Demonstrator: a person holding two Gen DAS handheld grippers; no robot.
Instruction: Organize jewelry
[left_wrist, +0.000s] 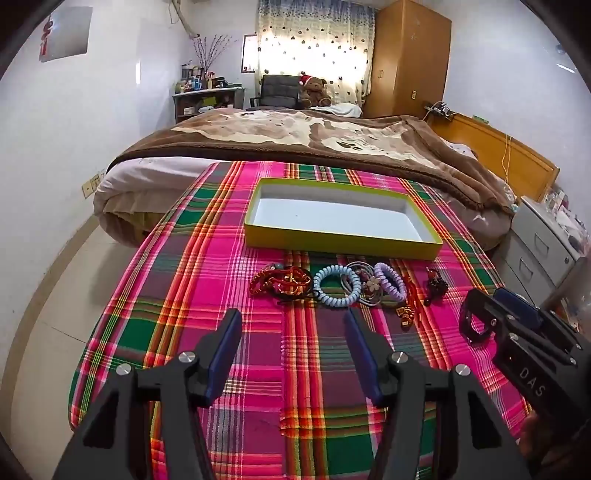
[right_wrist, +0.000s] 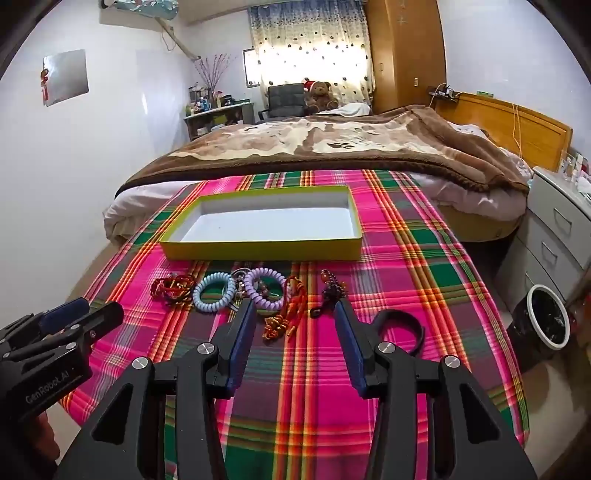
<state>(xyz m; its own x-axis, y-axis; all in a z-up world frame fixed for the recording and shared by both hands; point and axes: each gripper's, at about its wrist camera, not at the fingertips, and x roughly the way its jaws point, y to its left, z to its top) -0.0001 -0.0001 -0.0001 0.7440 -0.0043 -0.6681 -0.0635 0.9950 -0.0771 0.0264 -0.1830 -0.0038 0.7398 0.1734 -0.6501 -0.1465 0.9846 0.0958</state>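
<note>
A plaid cloth (left_wrist: 207, 280) in pink, green and orange covers the table, which stands at the foot of a bed (left_wrist: 295, 140) under a brown fleecy blanket; a teddy bear (right_wrist: 320, 95) sits by the curtained window. The left gripper (left_wrist: 291, 321) hangs released, its blue-padded fingers spread wide and holding nothing. The right gripper (right_wrist: 295, 314) is likewise wide apart and empty, just short of the jewelry. Beyond them lie a red-gold bangle heap (left_wrist: 280, 282), a blue coil band (left_wrist: 337, 286), a purple coil band (right_wrist: 264, 291), a corded charm (right_wrist: 284, 317) and dark beads (right_wrist: 332, 286), all near a shallow yellow box (left_wrist: 343, 242) with a white inside.
</note>
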